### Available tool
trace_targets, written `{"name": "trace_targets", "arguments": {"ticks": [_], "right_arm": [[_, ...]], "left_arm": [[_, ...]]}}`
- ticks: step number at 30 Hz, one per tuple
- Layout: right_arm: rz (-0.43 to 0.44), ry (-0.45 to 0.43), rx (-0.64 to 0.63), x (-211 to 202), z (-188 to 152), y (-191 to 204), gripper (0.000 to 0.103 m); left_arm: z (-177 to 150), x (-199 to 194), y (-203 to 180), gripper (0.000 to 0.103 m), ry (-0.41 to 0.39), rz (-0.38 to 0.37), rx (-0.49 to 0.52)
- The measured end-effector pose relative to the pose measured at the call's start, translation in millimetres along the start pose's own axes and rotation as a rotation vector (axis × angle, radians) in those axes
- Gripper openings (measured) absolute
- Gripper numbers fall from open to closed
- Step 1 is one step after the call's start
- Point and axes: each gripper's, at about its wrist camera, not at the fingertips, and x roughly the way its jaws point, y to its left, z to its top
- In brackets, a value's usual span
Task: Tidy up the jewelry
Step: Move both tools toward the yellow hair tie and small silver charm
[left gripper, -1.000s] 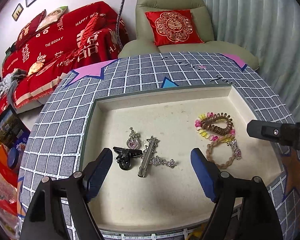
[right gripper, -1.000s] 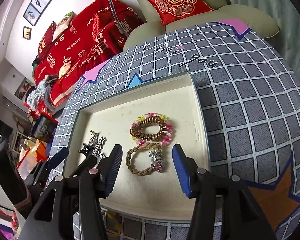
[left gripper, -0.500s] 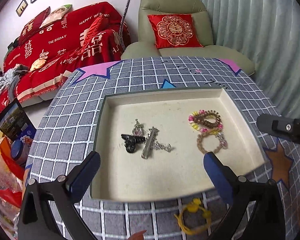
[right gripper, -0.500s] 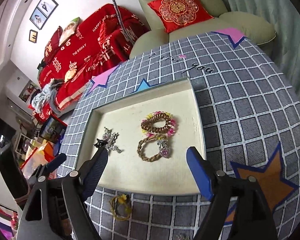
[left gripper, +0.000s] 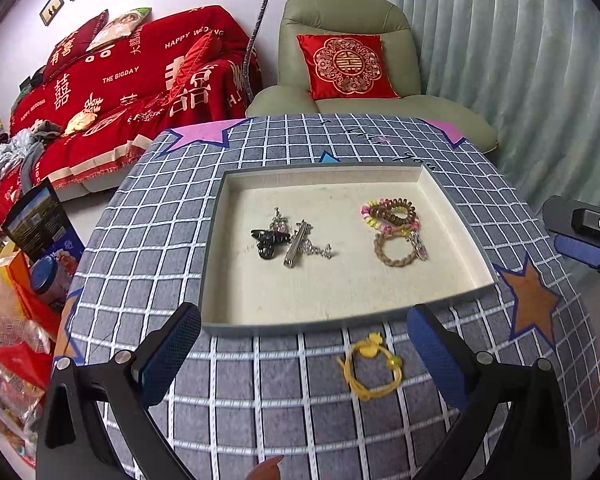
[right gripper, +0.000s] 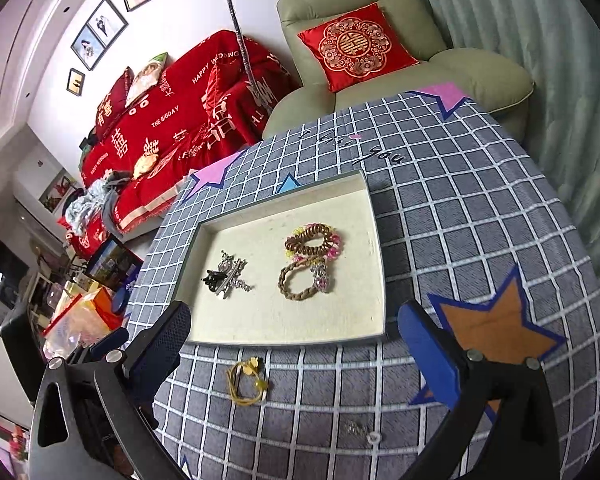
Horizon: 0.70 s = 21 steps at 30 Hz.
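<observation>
Left gripper (left gripper: 304,354) wide open and empty, right gripper (right gripper: 294,344) just opened, empty, yellow bracelet (left gripper: 370,372) on table (left gripper: 236,408) before tray (left gripper: 456,216)

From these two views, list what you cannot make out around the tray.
- Small silvery piece on the tablecloth, right wrist view: too small to identify.
- Heap of clips and charms in the tray, left wrist view: overlapping, count unclear.
- Right gripper, left wrist view: cut off by the frame edge.

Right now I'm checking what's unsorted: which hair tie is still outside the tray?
The yellow hair tie, lying on the checked cloth before the tray; the others sit inside.
</observation>
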Motion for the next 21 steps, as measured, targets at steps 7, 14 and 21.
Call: {"name": "trace_targets", "arguments": {"ticks": [7,14,21], "right_arm": [[-0.005,-0.03,-0.018,-20.8,-16.7,3.0,0.103],[-0.04,-0.021,-0.053,-36.0,-32.7,4.8,0.103],[-0.065,0.032,-0.077,-40.1,-54.2,-3.9,0.103]], "left_arm": [[-15.9,-20.2,-4.6,0.103,-0.01,0.007,0.013],[-32.0,-27.9,-4.8,0.103,-0.017,0.015,0.013],[-57.0,-12.6,-1.2,0.103,0.054,0.0,-0.011]]}}
